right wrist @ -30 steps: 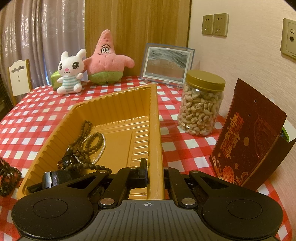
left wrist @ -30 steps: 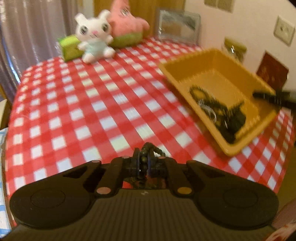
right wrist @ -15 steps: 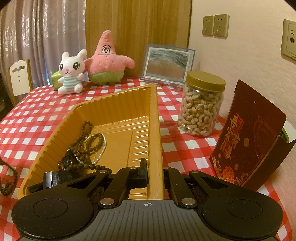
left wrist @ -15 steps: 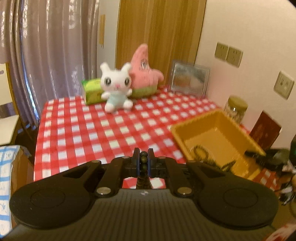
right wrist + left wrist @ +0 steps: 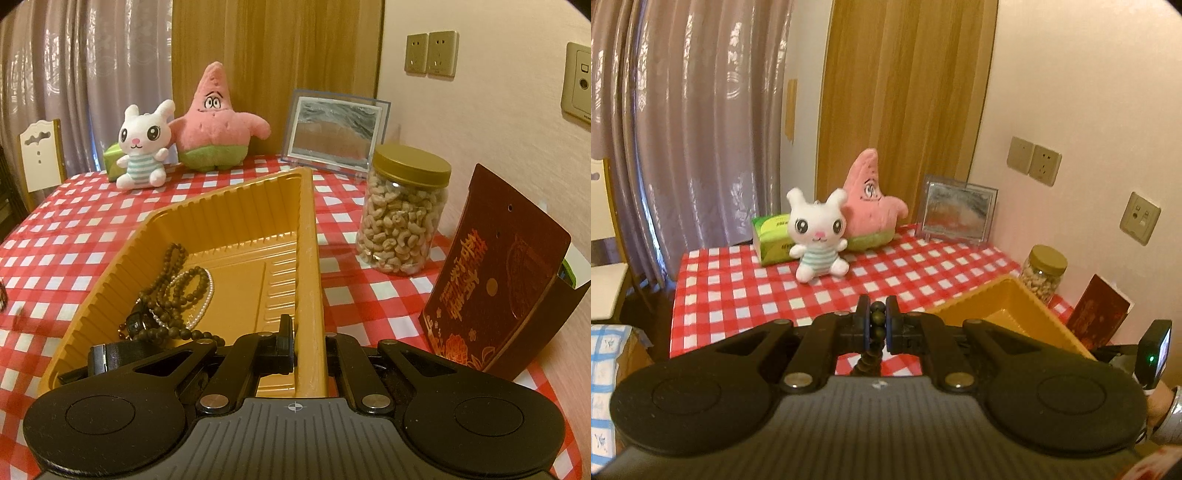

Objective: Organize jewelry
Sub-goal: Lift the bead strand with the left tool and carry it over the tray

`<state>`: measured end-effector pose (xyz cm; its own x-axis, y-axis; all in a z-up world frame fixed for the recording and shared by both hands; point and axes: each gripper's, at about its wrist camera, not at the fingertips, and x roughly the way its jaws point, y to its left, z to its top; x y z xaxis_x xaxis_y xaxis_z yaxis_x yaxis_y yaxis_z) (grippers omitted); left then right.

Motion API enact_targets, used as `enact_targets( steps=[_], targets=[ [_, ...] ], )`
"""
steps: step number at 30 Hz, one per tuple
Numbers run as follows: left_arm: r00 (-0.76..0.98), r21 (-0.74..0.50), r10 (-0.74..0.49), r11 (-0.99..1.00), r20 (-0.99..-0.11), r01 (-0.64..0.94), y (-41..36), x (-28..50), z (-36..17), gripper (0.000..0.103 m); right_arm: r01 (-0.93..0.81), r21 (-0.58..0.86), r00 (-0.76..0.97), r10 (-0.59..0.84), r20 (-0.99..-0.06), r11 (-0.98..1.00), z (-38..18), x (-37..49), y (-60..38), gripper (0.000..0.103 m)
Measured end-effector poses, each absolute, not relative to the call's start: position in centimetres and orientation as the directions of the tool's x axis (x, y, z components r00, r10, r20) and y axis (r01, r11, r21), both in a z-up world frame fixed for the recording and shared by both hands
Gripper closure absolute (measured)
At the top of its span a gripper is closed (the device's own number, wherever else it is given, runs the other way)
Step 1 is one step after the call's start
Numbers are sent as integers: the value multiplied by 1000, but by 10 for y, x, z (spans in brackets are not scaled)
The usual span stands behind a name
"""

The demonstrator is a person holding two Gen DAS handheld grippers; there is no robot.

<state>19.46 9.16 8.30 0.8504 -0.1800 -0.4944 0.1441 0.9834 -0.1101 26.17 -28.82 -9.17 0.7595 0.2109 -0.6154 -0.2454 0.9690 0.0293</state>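
- The left gripper (image 5: pixel 877 325) is pinching a dark bead strand (image 5: pixel 876 320) between its nearly closed fingers (image 5: pixel 863 323); the rest of the strand is hanging down below them, above the red-checked tablecloth (image 5: pixel 746 295).
- The right gripper (image 5: pixel 309 345) is clamping the right-hand wall of the yellow tray (image 5: pixel 308 258), one finger sitting inside the tray and the other outside it.
- Inside the tray, dark bead necklaces (image 5: pixel 173 280) are lying tangled with a white pearl strand (image 5: pixel 208 291) and a black watch (image 5: pixel 138 325) near the near left corner.
- Just right of the tray, a jar of cashews (image 5: pixel 402 218) is standing upright, with a dark red card holder (image 5: pixel 495 295) leaning nearer the wall.
- At the far edge of the table, a white bunny toy (image 5: pixel 817 236), a pink star plush (image 5: pixel 871 206), a green tissue pack (image 5: pixel 772 236) and a framed picture (image 5: pixel 956 212) are sitting in a row.
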Motion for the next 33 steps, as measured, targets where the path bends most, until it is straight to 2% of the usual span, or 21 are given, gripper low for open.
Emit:
enact_targets(
  steps=[33],
  targets=[
    [827, -122, -362, 931, -430, 344, 26, 235, 103, 96, -247, 40, 759, 219, -614, 968, -92, 267, -289, 100]
  ],
)
